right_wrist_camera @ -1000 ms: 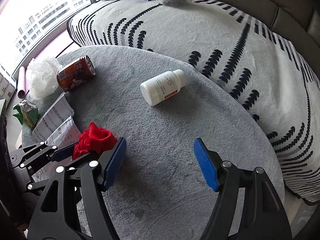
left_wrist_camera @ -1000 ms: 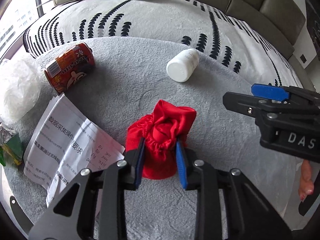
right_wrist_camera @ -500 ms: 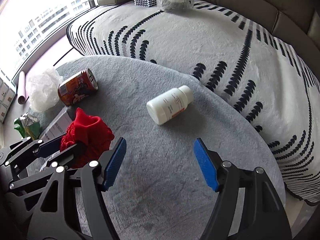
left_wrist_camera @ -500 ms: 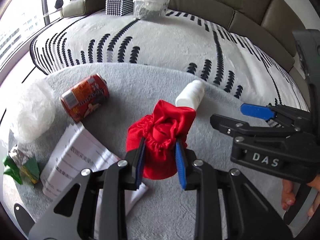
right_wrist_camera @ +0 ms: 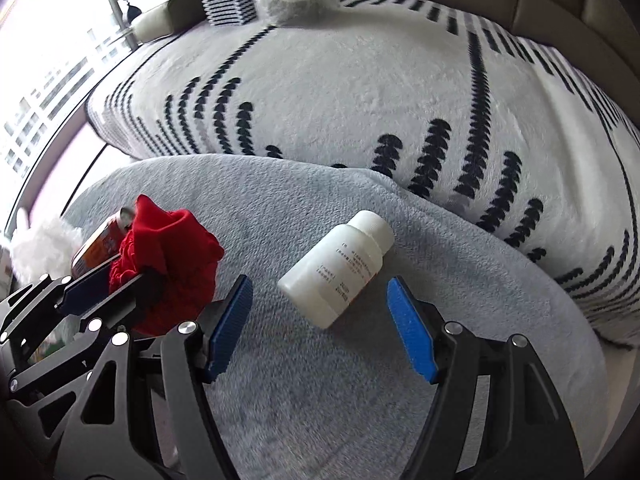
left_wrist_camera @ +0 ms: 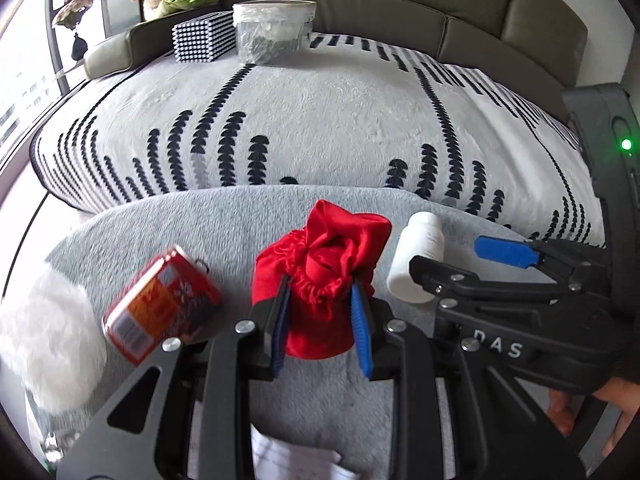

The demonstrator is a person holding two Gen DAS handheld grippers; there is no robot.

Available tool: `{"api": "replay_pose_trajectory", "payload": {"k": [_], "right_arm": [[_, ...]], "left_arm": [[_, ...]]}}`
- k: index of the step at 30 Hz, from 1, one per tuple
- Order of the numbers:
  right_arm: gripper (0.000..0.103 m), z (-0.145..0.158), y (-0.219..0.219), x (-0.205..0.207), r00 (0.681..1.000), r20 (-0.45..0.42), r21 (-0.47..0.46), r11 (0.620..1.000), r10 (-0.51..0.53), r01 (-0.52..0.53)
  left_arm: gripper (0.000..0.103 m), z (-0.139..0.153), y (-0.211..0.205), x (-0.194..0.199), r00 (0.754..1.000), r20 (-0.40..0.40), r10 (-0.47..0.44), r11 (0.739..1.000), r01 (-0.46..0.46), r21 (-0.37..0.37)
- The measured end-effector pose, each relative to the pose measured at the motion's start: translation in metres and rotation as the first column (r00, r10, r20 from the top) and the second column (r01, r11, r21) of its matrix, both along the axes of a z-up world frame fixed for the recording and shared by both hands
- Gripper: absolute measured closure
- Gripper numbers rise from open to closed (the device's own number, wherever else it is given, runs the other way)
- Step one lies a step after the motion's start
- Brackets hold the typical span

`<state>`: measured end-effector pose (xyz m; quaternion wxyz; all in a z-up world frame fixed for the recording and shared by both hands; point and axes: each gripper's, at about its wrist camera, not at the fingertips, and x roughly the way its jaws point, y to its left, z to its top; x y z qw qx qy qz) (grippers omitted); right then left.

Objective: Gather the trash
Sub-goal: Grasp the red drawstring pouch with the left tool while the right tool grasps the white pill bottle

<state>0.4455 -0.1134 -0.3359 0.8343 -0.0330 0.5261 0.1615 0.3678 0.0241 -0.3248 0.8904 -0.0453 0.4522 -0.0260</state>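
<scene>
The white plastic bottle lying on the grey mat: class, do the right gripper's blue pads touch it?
Apart. In the right wrist view the white plastic bottle lies between the right gripper's open pads, with grey mat visible on both sides.

Daylight floods in from the window (right_wrist_camera: 44, 92) at my ten o'clock, blowing it out white. Shadows are soft. The can (left_wrist_camera: 160, 304) and white plastic wad (left_wrist_camera: 44, 344) at eight o'clock smear with motion blur. Fisheye bends every edge, corners vignette black.
</scene>
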Motion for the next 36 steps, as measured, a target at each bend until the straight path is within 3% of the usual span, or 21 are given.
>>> {"api": "replay_pose_trajectory", "payload": {"k": [6, 10, 17, 24, 36], "right_arm": [[0.035, -0.021, 0.001, 0.009, 0.989, -0.047, 0.019, 0.990, -0.142, 0.143], [0.036, -0.034, 0.007, 0.011, 0.983, -0.067, 0.012, 0.985, -0.169, 0.170], [0.047, -0.045, 0.012, 0.013, 0.978, -0.089, -0.008, 0.982, -0.190, 0.190], [0.049, -0.041, 0.012, 0.012, 0.981, -0.074, -0.012, 0.984, -0.180, 0.180], [0.052, -0.008, 0.006, 0.004, 0.992, -0.034, 0.003, 0.993, -0.122, 0.122]], "left_arm": [[0.075, -0.010, 0.005, 0.022, 0.996, 0.005, -0.095, 0.995, 0.094, 0.026], [0.075, -0.015, 0.009, 0.029, 0.990, 0.003, -0.141, 0.989, 0.141, 0.042], [0.075, -0.024, 0.010, 0.027, 0.983, -0.010, -0.185, 0.982, 0.185, 0.045], [0.075, -0.024, 0.012, 0.024, 0.984, -0.008, -0.180, 0.983, 0.180, 0.036], [0.075, -0.005, 0.004, 0.009, 0.990, 0.007, -0.141, 0.990, 0.141, 0.029]]}}
